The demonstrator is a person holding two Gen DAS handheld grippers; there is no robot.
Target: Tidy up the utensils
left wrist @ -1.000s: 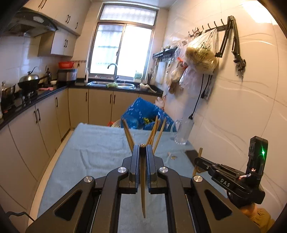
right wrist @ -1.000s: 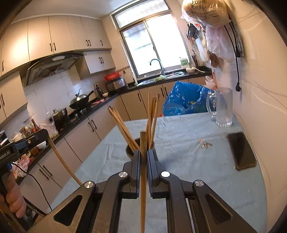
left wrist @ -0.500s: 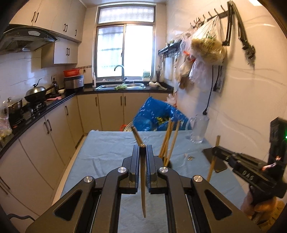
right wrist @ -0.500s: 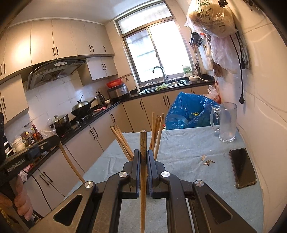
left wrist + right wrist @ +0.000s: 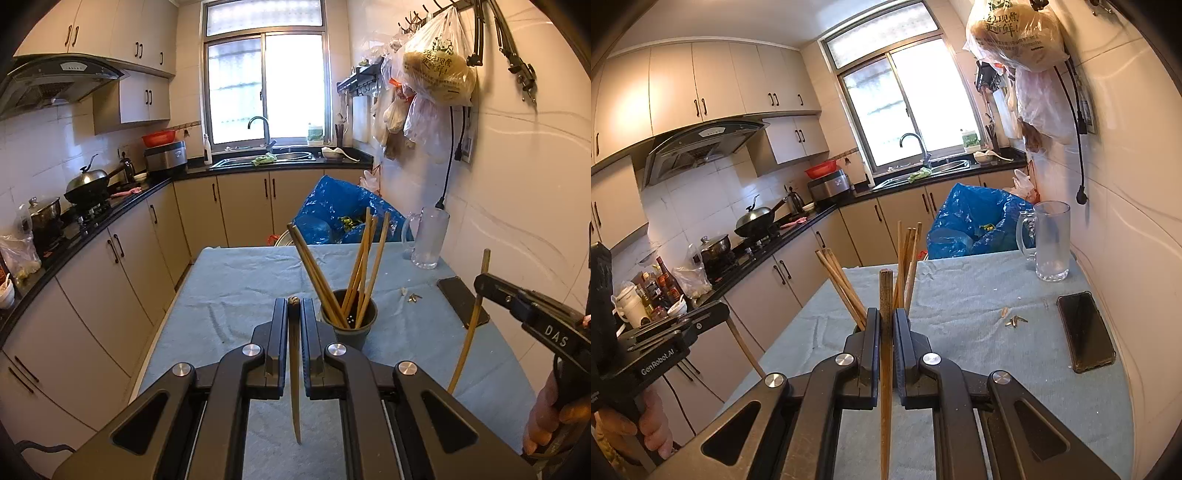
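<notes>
A dark round holder (image 5: 349,322) stands on the blue-clothed table (image 5: 236,288) with several wooden chopsticks (image 5: 364,266) leaning in it. My left gripper (image 5: 294,306) is shut on one chopstick (image 5: 294,376), held upright just left of the holder. My right gripper (image 5: 885,314) is shut on another chopstick (image 5: 885,354), just in front of the holder, which its fingers mostly hide. In the left wrist view the right gripper (image 5: 480,280) holds its chopstick (image 5: 467,332) off to the right.
A glass mug (image 5: 1051,242) stands at the table's far right by the wall. A black phone (image 5: 1085,330) and small scraps (image 5: 1014,320) lie on the right side. A blue bag (image 5: 340,210) sits beyond the far edge. Cabinets line the left.
Both grippers have drawn back and risen a little, so the holder and table now sit lower and show more fully. Each still holds its chopstick.
</notes>
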